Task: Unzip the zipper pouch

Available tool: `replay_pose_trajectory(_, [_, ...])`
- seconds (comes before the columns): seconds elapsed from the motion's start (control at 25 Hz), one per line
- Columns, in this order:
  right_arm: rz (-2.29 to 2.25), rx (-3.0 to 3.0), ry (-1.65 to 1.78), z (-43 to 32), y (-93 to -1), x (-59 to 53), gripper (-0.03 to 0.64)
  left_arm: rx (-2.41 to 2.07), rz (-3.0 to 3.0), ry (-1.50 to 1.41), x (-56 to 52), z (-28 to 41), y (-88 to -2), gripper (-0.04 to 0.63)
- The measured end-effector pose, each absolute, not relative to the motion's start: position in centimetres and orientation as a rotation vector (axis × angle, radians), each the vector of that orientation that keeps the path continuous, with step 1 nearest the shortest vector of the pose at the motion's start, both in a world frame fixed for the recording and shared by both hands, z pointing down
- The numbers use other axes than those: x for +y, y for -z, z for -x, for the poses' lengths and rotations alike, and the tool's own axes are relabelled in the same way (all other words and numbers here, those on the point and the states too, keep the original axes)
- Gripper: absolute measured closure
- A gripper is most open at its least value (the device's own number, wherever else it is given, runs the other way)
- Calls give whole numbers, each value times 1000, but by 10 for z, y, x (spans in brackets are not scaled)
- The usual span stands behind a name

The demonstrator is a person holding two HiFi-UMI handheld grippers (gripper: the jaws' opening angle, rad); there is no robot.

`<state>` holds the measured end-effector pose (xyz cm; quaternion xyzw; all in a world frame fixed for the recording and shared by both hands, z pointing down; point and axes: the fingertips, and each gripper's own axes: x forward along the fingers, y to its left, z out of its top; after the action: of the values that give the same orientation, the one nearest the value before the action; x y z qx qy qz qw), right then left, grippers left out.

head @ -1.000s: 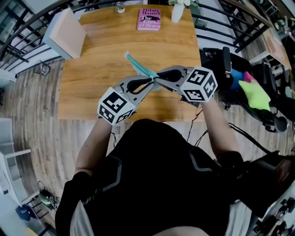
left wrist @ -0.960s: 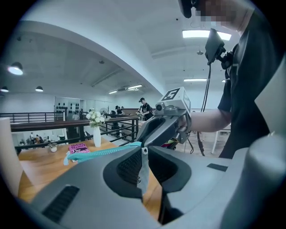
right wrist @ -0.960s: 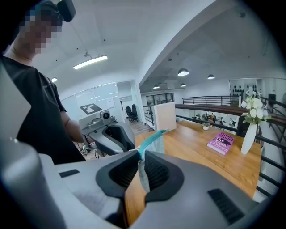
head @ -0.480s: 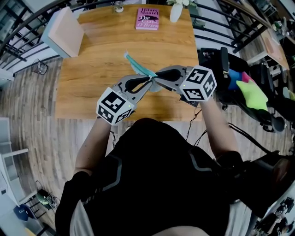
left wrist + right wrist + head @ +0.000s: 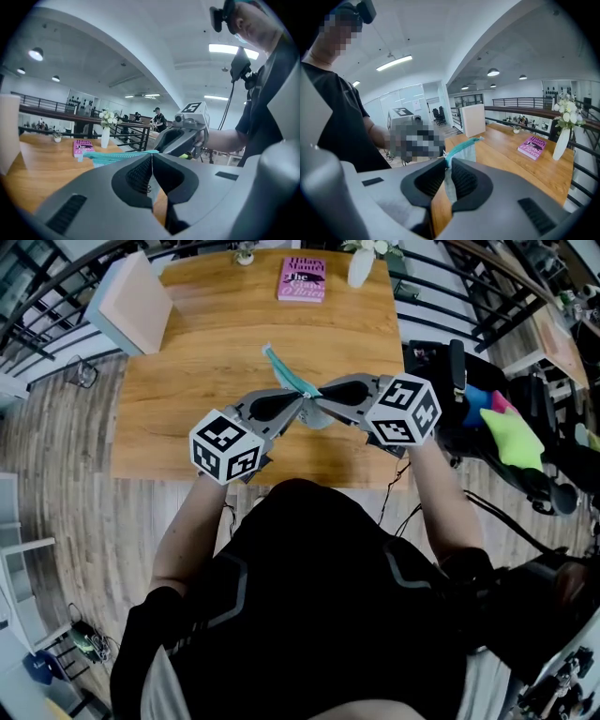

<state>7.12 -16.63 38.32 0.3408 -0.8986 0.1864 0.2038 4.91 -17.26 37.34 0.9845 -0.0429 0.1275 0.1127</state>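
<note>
The zipper pouch is clear plastic with a teal zipper strip, held up over the wooden table between both grippers. My left gripper comes in from the left, and its jaws are shut at the pouch's near end, on what looks like the small metal zipper pull. In the left gripper view the teal strip runs off to the left from the left gripper. My right gripper faces it tip to tip. The right gripper is shut on the pouch, with clear fabric pinched between its pads.
A pink book and a white vase stand at the table's far edge. A beige box sits at the far left corner. To the right of the table is a black cart with green and blue items.
The left gripper's marker cube has swung left and up a little. The pouch's free teal end has shifted slightly right. The right gripper has stayed put.
</note>
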Motion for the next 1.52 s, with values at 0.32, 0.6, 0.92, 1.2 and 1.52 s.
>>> replay_pose_trajectory(0.32, [-928,-2500,-594,-69,-395,-166,568,-153,-2835,-418,-176,-48,-383,563])
replay_pose_trajectory(0.6, [-910,-2425,-598,-62,-410,-163,572,-205,-2714,-421,-178,-45,-399,563])
replay_pose_trajectory(0.92, [-818,-2428,-666,-61,-425,-148,574,-206,-2635,-374,-178,-41,-418,565])
replay_pose_trajectory(1.2, [-780,-2403,-673,-61,-434,-143,574,-238,-2658,-466,-189,-28,-435,565])
replay_pose_trajectory(1.52, [-819,-2389,-709,-71,-442,-142,572,-360,-2627,-469,-209,-12,-440,565])
